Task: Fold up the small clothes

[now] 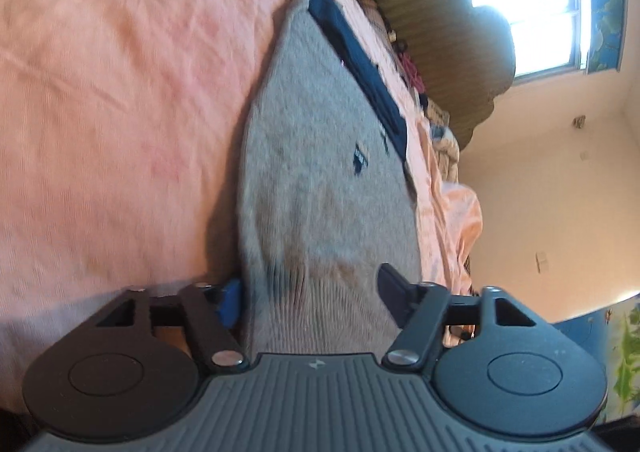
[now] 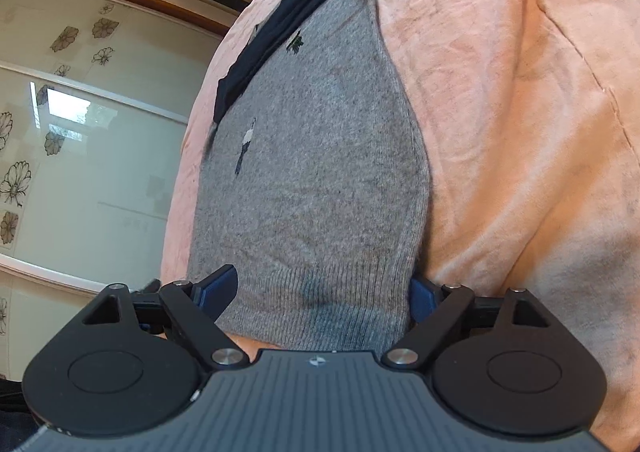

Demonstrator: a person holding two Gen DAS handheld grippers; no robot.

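Note:
A small grey knitted garment (image 1: 320,180) with a navy blue band (image 1: 360,64) along its far edge lies on a pink bedsheet (image 1: 120,92). In the left wrist view my left gripper (image 1: 310,292) has its fingers spread wide, one on each side of the garment's ribbed hem, which runs between them. The same garment (image 2: 312,180) shows in the right wrist view with its navy band (image 2: 276,28). My right gripper (image 2: 324,288) also stands open, its fingers either side of the ribbed hem. The sheet (image 2: 520,112) lies under it.
A padded olive headboard (image 1: 440,24) and a pile of clothes (image 1: 440,132) stand beyond the garment in the left wrist view, with a bright window (image 1: 532,4). A sliding door with flower patterns (image 2: 80,132) stands left of the bed edge in the right wrist view.

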